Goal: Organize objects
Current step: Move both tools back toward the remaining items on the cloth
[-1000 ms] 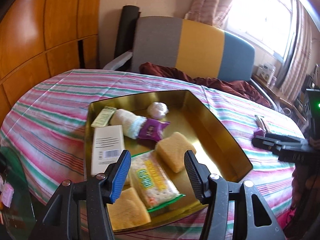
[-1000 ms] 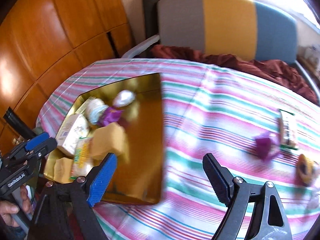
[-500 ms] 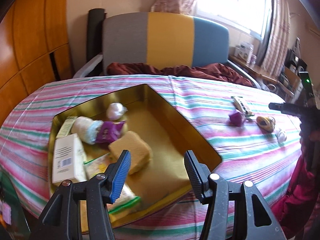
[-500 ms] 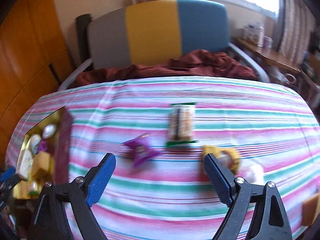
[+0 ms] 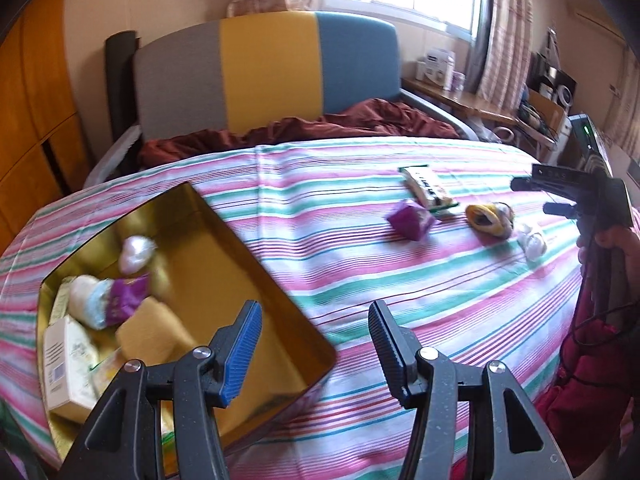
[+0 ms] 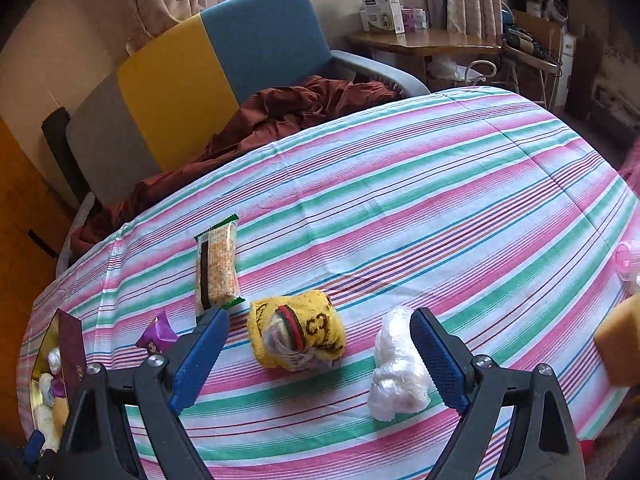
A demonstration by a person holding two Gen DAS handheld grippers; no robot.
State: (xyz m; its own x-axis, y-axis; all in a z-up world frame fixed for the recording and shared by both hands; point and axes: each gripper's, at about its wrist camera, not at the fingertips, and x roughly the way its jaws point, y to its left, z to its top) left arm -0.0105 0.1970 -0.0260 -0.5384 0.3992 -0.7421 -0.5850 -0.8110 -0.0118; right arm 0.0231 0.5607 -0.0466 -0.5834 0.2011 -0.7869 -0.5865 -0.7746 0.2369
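A gold tin box [image 5: 256, 268] sits at the table's left with a white carton [image 5: 66, 360], a yellow sponge [image 5: 154, 330], a purple packet and wrapped items inside. My left gripper [image 5: 314, 348] is open and empty above the box's right corner. My right gripper [image 6: 318, 354] is open and empty just above a rolled yellow sock [image 6: 298, 330] and a white plastic bundle [image 6: 396, 368]. A cracker packet [image 6: 216, 266] and a purple packet [image 6: 158, 332] lie to their left; these loose items also show in the left wrist view, such as the sock [image 5: 488, 218].
The table wears a pink and green striped cloth [image 6: 440, 200]. Another yellow sponge [image 6: 620, 344] and a pink cup [image 6: 628, 258] sit at its right edge. A grey, yellow and blue chair [image 5: 272, 68] with a maroon cloth stands behind. A wooden side table [image 6: 424, 40] is beyond.
Both grippers have swung to the right. The left one has left the box's contents for its right corner. The right one has come over the sock and the white bundle.
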